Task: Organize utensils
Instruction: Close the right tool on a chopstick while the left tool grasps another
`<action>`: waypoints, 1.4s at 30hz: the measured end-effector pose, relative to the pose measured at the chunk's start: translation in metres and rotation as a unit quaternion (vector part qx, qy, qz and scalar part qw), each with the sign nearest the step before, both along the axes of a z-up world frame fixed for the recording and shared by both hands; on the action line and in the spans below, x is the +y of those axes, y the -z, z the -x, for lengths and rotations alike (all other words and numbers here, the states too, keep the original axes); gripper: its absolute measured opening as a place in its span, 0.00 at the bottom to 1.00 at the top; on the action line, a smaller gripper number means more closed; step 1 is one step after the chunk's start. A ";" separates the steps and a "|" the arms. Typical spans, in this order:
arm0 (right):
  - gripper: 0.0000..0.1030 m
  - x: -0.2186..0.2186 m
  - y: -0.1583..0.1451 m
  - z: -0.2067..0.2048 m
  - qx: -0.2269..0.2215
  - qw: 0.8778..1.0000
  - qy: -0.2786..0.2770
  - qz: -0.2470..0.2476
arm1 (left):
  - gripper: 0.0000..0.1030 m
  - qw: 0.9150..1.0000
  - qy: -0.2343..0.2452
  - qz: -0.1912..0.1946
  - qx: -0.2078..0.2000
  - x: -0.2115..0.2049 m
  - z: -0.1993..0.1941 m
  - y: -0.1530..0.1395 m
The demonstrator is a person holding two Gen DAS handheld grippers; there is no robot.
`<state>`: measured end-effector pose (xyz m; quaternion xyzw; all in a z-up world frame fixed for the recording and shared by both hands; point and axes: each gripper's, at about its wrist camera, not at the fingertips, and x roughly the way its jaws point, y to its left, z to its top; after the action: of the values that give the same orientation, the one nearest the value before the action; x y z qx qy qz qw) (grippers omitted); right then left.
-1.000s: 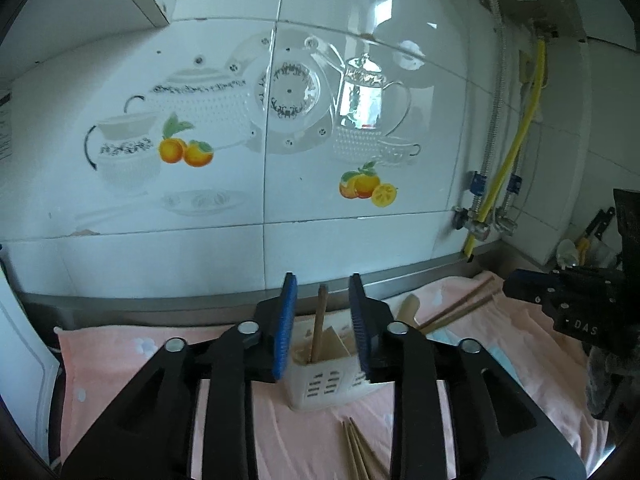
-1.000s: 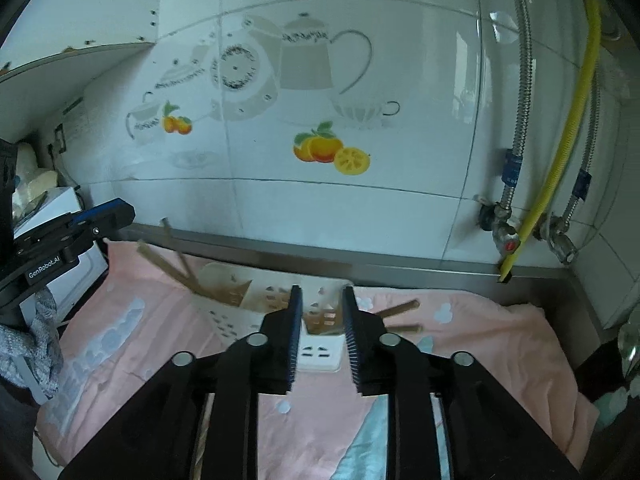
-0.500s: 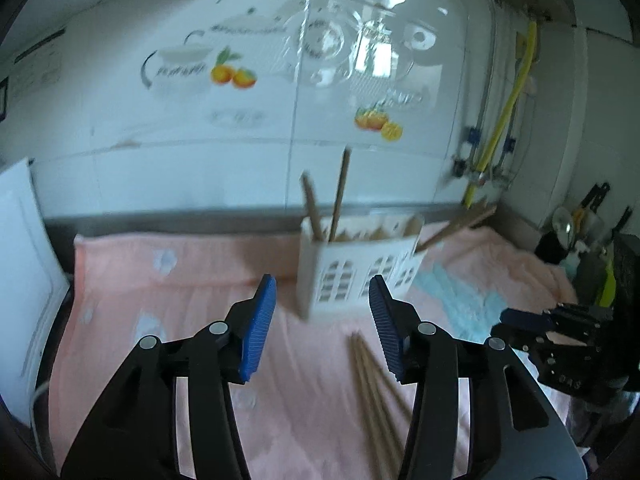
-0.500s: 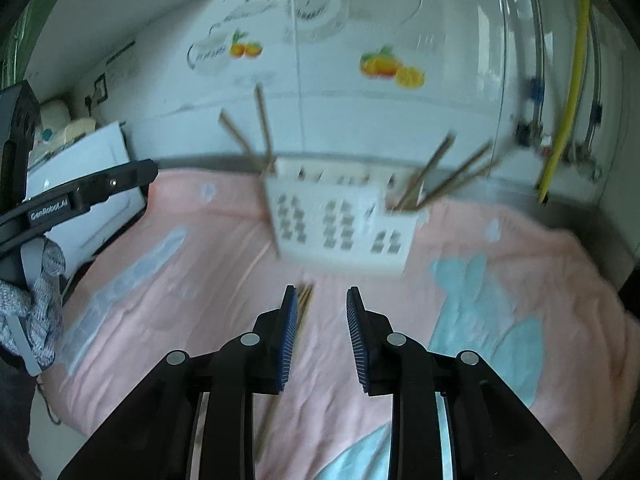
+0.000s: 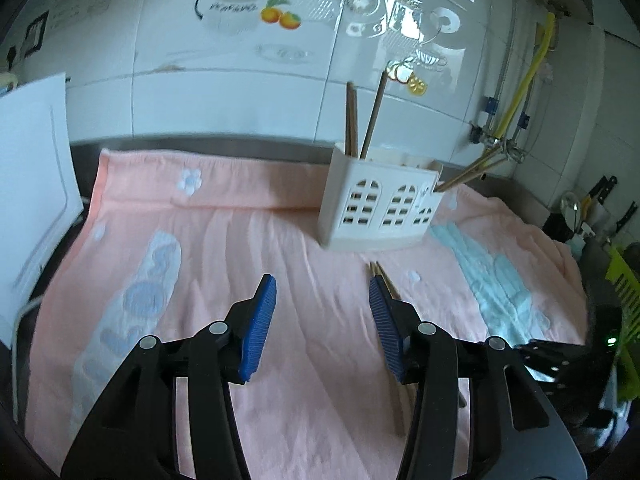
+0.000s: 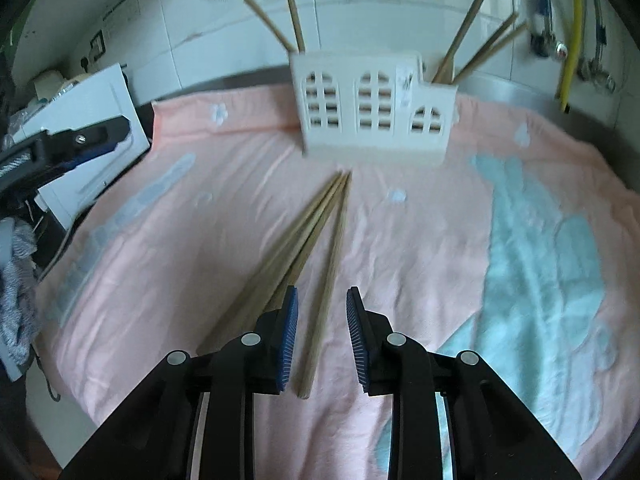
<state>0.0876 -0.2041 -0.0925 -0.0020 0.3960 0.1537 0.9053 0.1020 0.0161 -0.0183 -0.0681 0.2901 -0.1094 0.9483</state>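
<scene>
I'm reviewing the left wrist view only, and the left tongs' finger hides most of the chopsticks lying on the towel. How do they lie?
Observer: In the right wrist view, several loose chopsticks fan out on the pink towel, their far ends converging near the white holder.
Operator: Are the right tongs holding one?
Observer: No. The right tongs stand narrowly open. One chopstick runs between the fingers, but the pads are not pressing it.
Operator: What is in the holder's right end?
Observer: Three leaning chopsticks stick out of it.
</scene>
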 end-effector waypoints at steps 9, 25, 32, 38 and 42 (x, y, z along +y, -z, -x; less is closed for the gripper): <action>0.22 0.007 0.023 -0.012 0.025 1.000 0.004 0.003 | 0.47 1.000 -0.013 0.003 0.021 0.005 0.010 0.021; 0.08 0.016 0.032 -0.015 0.028 0.999 0.024 0.037 | 0.47 0.999 -0.011 0.017 0.044 0.009 0.015 0.041; 0.07 0.004 0.020 -0.008 0.017 0.999 0.029 0.027 | 0.47 0.999 0.003 0.007 0.052 -0.004 0.021 0.045; 0.07 -0.010 -0.007 0.004 -0.013 0.999 0.032 0.010 | 0.47 0.997 0.022 0.012 0.067 -0.019 0.023 0.055; 0.07 -0.020 -0.029 0.014 -0.039 0.999 0.032 -0.004 | 0.47 0.996 0.035 0.015 0.087 -0.030 0.022 0.065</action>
<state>0.0734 -0.2241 -0.0638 0.0084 0.3597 0.1261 0.9245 0.0797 -0.0136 -0.0833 -0.0819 0.3717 -0.1404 0.9140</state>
